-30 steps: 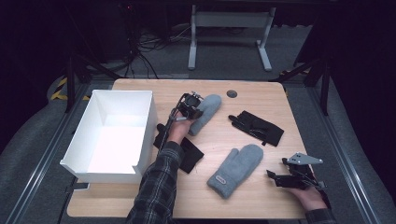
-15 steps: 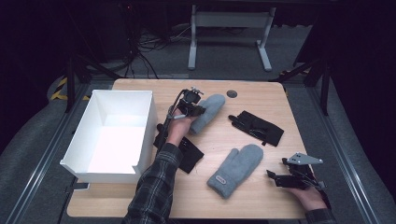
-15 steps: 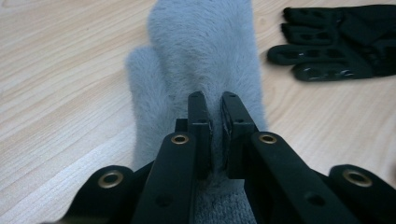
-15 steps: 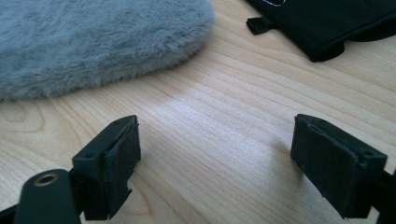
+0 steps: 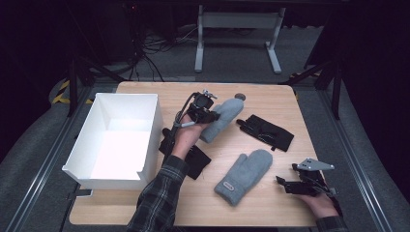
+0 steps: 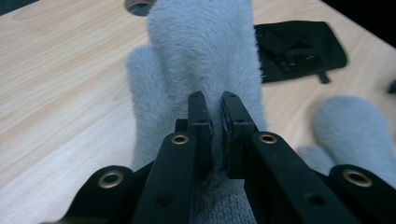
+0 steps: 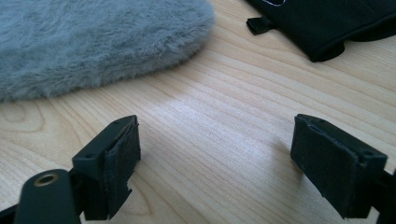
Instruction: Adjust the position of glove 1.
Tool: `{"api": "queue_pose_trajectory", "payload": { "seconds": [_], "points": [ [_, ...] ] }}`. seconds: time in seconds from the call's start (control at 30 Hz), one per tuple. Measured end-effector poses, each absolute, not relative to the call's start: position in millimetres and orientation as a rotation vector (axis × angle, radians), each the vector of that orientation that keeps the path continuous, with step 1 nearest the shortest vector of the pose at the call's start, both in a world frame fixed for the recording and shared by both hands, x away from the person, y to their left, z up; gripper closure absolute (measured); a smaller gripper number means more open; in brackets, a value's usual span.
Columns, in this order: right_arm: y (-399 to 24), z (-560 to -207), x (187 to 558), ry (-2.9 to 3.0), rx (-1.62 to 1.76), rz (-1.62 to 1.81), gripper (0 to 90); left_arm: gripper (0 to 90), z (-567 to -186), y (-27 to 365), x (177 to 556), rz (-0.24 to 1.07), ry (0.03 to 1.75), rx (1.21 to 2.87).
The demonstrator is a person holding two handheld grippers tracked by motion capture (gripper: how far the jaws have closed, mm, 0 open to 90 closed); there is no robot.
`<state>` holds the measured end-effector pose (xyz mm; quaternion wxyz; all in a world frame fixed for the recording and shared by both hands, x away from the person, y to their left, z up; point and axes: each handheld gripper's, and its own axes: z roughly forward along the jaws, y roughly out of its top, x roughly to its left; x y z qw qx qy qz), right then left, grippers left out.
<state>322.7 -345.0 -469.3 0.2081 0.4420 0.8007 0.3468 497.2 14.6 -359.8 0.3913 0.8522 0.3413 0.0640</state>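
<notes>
We see bare wood between the white box (image 5: 116, 140) and the grey mitten (image 5: 244, 173), but a black glove (image 5: 193, 159) lies in the way there. Another black glove (image 5: 266, 131) blocks the right side. The front edge of the table (image 5: 193, 212) (near us) is free.

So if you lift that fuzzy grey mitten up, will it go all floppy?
Probably. The mitten looks soft and fluffy, so it should droop from the left tool pinching it. It likely weighs little and won't slip much.
</notes>
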Motion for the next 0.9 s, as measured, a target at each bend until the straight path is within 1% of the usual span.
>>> {"api": "queue_pose_trajectory", "payload": {
  "seconds": [0.27, 0.37, 0.9],
  "points": [
    [-345, -469, 323, 2.229, 1.23, 0.965, 16.3, 84.9, -349, 3, 461, 0.139, 0.815, 2.167],
    [-345, -469, 323, 2.229, 1.23, 0.965, 16.3, 84.9, -350, -2, 449, 0.111, 0.791, 2.176],
    [-345, -469, 323, 2.229, 1.23, 0.965, 16.3, 84.9, -356, -20, 383, 0.088, 0.699, 2.174]
  ]
}}
